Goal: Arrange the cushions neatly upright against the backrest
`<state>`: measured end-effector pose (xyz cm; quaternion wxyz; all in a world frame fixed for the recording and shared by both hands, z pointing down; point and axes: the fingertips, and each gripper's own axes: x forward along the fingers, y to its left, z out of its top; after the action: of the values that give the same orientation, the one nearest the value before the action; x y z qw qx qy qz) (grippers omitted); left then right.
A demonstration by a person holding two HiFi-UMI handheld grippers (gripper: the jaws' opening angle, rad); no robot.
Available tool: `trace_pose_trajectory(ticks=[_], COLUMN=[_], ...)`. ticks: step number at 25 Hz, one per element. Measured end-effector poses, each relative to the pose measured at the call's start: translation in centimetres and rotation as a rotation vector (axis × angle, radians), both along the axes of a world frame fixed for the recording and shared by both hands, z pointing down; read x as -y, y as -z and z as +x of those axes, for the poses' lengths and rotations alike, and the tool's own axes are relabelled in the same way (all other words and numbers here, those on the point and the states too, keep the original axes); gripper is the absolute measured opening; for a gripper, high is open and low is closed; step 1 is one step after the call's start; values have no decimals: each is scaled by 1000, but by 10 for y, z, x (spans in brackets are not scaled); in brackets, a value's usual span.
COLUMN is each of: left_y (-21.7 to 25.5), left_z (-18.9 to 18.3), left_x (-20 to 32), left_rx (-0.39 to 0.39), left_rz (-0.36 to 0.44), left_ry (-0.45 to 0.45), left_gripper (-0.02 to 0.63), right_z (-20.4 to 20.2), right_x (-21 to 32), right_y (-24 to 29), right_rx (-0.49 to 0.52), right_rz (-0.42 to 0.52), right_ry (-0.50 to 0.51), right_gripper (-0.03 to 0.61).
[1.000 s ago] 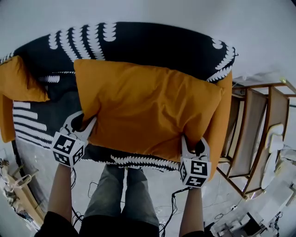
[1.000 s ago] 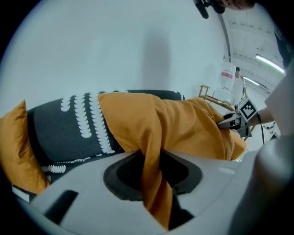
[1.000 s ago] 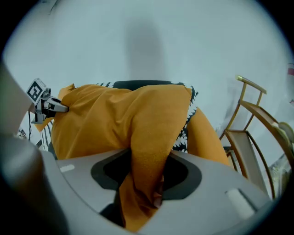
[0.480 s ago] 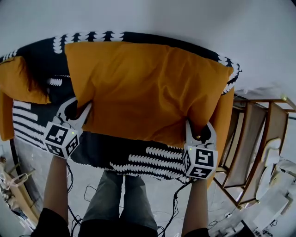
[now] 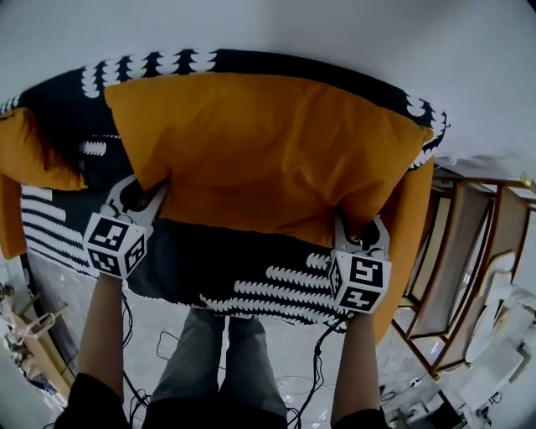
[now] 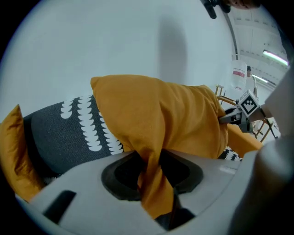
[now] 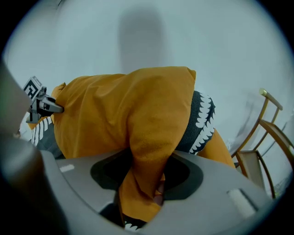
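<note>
A large orange cushion stands tilted against the black sofa backrest with its white pattern. My left gripper pinches the cushion's lower left corner. Its jaws are opening slightly, with the fabric still bunched between them. My right gripper is shut on the lower right corner, where a fold of orange cloth fills the jaws. In the left gripper view the cushion rises in front of the backrest. A second orange cushion leans at the sofa's left end.
Another orange cushion stands along the sofa's right end. Wooden folding chairs stand just right of the sofa. The patterned seat lies below the cushion. A pale wall is behind. Cables lie on the floor by the person's legs.
Both grippers have lifted the large cushion up and back, so it now covers most of the backrest. More of the patterned seat shows below it.
</note>
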<state>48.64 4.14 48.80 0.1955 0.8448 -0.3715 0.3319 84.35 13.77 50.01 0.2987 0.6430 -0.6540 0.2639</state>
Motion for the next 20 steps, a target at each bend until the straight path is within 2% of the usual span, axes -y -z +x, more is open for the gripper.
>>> trace_pose_trajectory(ticks=[5,11,20], left_y=[-8,-22,-17], left_z=[-5,-6,-19], left_x=[4,8,5], left_rx=[-17,-20,-10], left_rz=[-9,-16,-13], left_ry=[20,42,81], left_gripper=[144,194,258], right_z=[2,9,12], right_x=[5,1,-12], right_y=[-10,-23,-11], right_rx=[2,-18,-58], right_rz=[-12,-14,-12], right_ry=[-19,-35,-57], right_gripper=[229,266,319])
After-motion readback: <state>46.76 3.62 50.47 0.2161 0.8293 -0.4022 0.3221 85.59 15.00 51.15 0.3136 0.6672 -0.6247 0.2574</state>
